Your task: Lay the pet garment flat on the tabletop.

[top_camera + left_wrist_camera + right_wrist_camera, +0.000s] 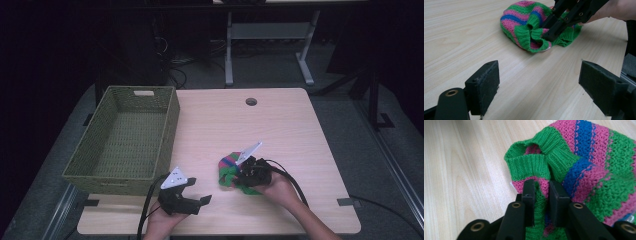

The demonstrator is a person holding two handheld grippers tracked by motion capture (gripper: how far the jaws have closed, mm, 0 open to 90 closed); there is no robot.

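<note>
Near the front right part of the table (300,125), a knitted hat (584,170) is pinched by the right gripper (541,195) — only a fold of its green ribbed cuff is caught between the narrow jaws. If lifted quickly, the stretchy knit could slip out, or the hat could hang long and drag. The left gripper (539,85) is held wide open, empty, just beside. The hat is crumpled, striped pink, blue and green — soft, loosely knitted. A woven basket (100,165) stands at the left.

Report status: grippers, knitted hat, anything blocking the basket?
Right gripper shut on knitted hat, pinching its fabric. Left gripper open, holding nothing. Hat on table. Basket unobstructed.
</note>
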